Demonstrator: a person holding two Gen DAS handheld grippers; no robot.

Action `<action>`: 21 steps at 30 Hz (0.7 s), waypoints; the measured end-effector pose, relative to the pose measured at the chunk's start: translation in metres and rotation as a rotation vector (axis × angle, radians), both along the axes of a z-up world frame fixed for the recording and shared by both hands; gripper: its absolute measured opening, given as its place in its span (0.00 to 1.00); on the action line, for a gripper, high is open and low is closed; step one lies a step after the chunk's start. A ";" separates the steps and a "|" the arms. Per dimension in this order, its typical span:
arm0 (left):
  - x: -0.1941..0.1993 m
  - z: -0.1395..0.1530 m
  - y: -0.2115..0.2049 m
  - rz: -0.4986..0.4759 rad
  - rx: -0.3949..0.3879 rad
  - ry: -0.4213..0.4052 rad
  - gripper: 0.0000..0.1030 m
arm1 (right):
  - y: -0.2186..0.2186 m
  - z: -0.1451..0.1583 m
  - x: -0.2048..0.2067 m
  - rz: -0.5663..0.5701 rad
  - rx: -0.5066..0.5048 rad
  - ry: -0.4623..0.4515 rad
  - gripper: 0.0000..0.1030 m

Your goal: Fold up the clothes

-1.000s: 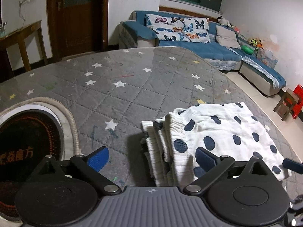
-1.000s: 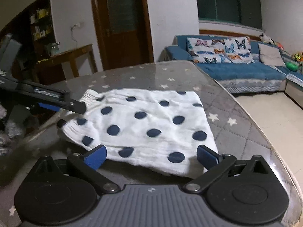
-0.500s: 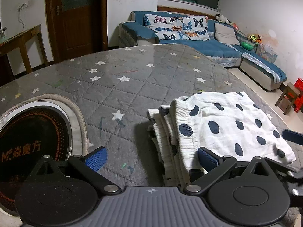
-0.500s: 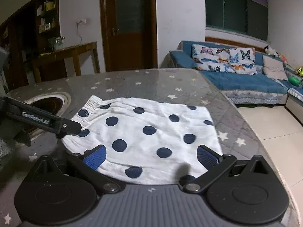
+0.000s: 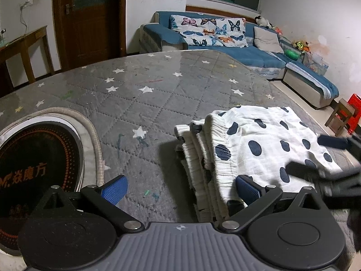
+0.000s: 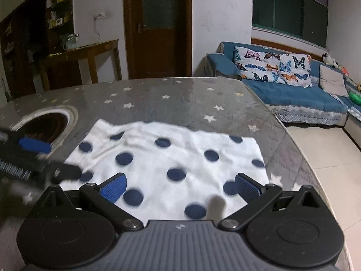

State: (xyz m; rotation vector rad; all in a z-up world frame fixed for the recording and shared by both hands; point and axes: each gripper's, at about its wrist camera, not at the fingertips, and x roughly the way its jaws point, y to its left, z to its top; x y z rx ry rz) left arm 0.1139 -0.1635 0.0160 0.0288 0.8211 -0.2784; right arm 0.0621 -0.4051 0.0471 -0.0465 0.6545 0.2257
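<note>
Each of the 2 wrist cameras looked forward along its own fingers, low and close over the quilted table (image 5: 158, 103), toward the far edge and the sofa (image 5: 248, 52). The left view sat nearer the round inset (image 5: 40, 158). Both views shared the polka-dot garment (image 6: 171, 158), door (image 6: 158, 22) and sofa.

The far half of the desk (image 5: 158, 85) lies bare; near right sits the folded cloth (image 5: 259, 149), near left a round cooktop (image 5: 36, 158).
</note>
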 end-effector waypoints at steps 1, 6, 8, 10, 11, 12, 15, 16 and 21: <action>0.000 0.000 0.000 -0.003 -0.002 -0.001 1.00 | -0.001 0.001 0.006 -0.004 0.007 0.004 1.00; -0.002 0.002 0.002 -0.011 -0.013 -0.011 1.00 | -0.002 0.000 0.037 -0.026 0.051 0.033 0.99; -0.002 0.003 0.004 -0.012 -0.021 -0.013 1.00 | 0.001 -0.003 0.047 -0.038 0.038 0.037 0.98; -0.002 0.003 0.004 -0.014 -0.027 -0.015 1.00 | 0.004 -0.006 0.058 -0.046 0.034 0.048 0.95; -0.002 0.004 0.005 -0.013 -0.027 -0.012 1.00 | 0.005 -0.007 0.060 -0.048 0.035 0.053 0.94; -0.002 0.004 0.005 -0.011 -0.027 -0.008 1.00 | 0.005 -0.010 0.065 -0.051 0.035 0.061 0.94; -0.004 0.005 0.006 -0.010 -0.023 -0.008 1.00 | 0.007 -0.015 0.070 -0.049 0.032 0.073 0.93; -0.004 0.006 0.006 -0.008 -0.021 -0.008 1.00 | 0.008 -0.015 0.071 -0.047 0.029 0.076 0.93; -0.005 0.008 0.009 -0.007 -0.025 -0.007 1.00 | 0.007 -0.007 0.070 -0.048 0.032 0.052 0.90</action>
